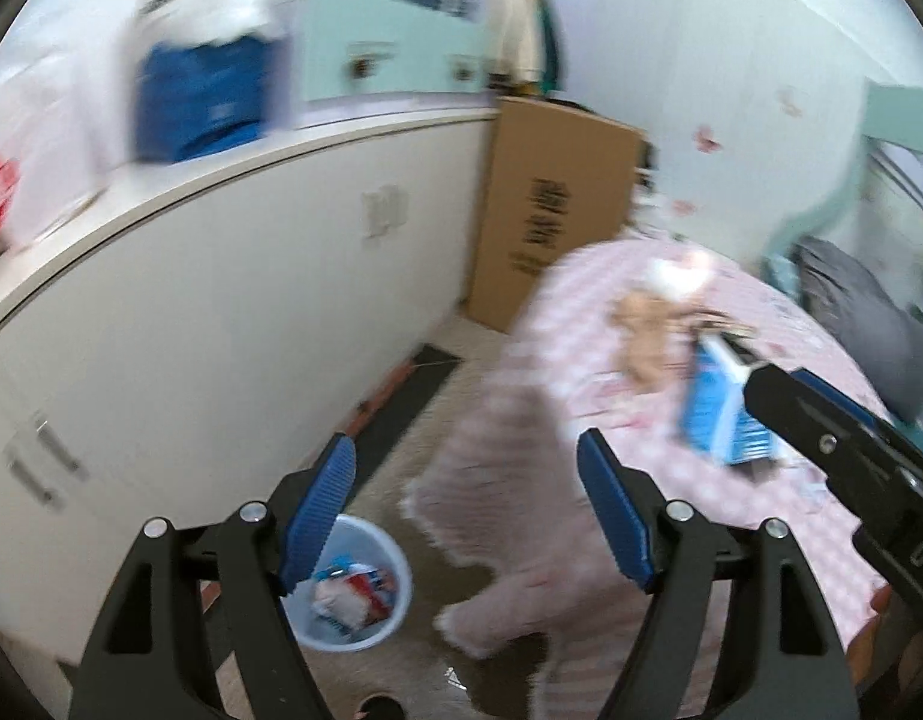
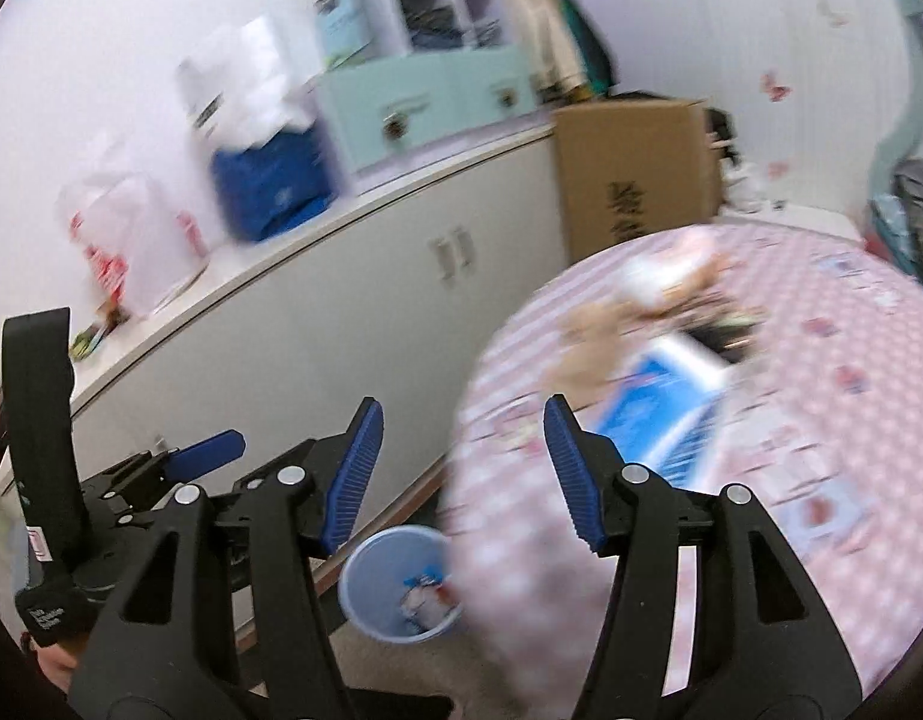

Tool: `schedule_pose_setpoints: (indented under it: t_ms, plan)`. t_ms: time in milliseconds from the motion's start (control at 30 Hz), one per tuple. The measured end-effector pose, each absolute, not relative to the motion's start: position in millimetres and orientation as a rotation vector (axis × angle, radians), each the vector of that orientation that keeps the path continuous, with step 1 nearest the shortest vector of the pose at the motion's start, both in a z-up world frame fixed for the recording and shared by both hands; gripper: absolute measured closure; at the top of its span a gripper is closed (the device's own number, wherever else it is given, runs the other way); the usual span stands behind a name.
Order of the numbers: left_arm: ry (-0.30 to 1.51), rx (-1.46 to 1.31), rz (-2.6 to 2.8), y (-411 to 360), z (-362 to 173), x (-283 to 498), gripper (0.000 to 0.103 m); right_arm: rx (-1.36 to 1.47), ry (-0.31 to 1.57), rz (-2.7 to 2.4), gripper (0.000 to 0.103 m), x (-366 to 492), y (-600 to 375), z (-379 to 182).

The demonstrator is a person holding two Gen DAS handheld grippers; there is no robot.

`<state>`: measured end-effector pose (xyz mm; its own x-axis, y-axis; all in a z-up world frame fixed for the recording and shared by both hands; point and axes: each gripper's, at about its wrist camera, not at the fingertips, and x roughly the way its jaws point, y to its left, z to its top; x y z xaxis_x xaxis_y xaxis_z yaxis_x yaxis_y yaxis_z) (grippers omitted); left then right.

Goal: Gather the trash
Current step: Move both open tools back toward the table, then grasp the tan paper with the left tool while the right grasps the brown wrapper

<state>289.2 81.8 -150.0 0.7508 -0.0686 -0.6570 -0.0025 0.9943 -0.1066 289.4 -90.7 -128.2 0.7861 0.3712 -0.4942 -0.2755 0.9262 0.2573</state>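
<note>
A pale blue bin (image 1: 401,576) (image 2: 365,564) stands on the floor by the table, with wrappers inside. On the pink checked table (image 1: 587,312) (image 2: 851,420) lie a blue and white carton (image 1: 713,414) (image 2: 653,414), crumpled brown paper (image 1: 647,336) (image 2: 593,342) and a white item (image 1: 677,276) (image 2: 647,282), all blurred. My left gripper (image 1: 466,450) hangs open and empty above the floor, between bin and table edge. My right gripper (image 2: 463,414) is open and empty at the table's edge, short of the carton.
A long white cabinet (image 1: 221,300) (image 2: 371,312) runs along the left, with bags and a blue box (image 1: 203,96) on top. A tall cardboard box (image 1: 551,198) (image 2: 635,174) stands beyond the table. The cloth (image 1: 509,540) hangs down beside the bin. Grey fabric (image 1: 851,312) lies far right.
</note>
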Motion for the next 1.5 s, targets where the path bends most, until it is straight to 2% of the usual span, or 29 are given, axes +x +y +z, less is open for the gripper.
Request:
schedule_pose_setpoints:
  t_ms: [133,367,467,567,733,833,1000,1033,1100,1167,1233,1333,1500]
  plan:
    - [0.723,-0.044,-0.119,26.2,-144.3,316.4,0.028,0.236,0.562,0.269,0.047,301.7,-157.7,-122.2]
    - [0.799,0.013,-0.167,-24.7,-158.4,369.4,0.028,0.292,0.626,0.161,0.047,340.3,-228.9,-132.9]
    - [0.823,0.019,-0.182,-30.5,-163.1,388.1,0.036,0.251,0.666,0.153,0.048,365.9,-238.3,-138.3]
    - [0.846,0.01,-0.183,-33.3,-169.3,407.8,0.037,0.175,0.72,0.166,0.051,390.6,-233.6,-144.3]
    - [0.882,-0.02,-0.193,-34.8,-178.7,431.4,0.05,0.117,0.782,0.179,0.052,423.5,-220.8,-158.9]
    - [0.905,-0.03,-0.201,-35.9,-185.1,443.6,0.065,0.217,0.822,0.213,0.057,447.1,-223.8,-170.9]
    - [0.924,-0.037,-0.227,-36.8,-190.9,454.7,0.099,0.231,0.847,0.184,0.062,476.7,-221.8,-180.1]
    - [0.917,-0.047,-0.223,-34.5,-190.7,455.9,0.101,0.223,0.854,0.184,0.062,480.0,-219.9,-180.7]
    - [0.903,-0.078,-0.217,-28.8,-188.7,457.3,0.102,0.212,0.871,0.179,0.065,487.6,-218.1,-183.8]
    - [0.877,-0.089,-0.203,-24.6,-183.9,457.0,0.102,0.208,0.891,0.191,0.083,494.1,-216.8,-186.3]
    - [0.848,-0.095,-0.199,-21.6,-176.9,453.9,0.102,0.189,0.899,0.188,0.093,497.0,-215.2,-187.5]
    - [0.811,-0.102,-0.196,-17.7,-164.3,447.1,0.102,0.164,0.891,0.181,0.099,498.0,-214.6,-185.0]
    - [0.753,-0.117,-0.185,-9.1,-142.1,433.5,0.102,0.176,0.798,0.184,0.099,479.3,-218.4,-155.5]
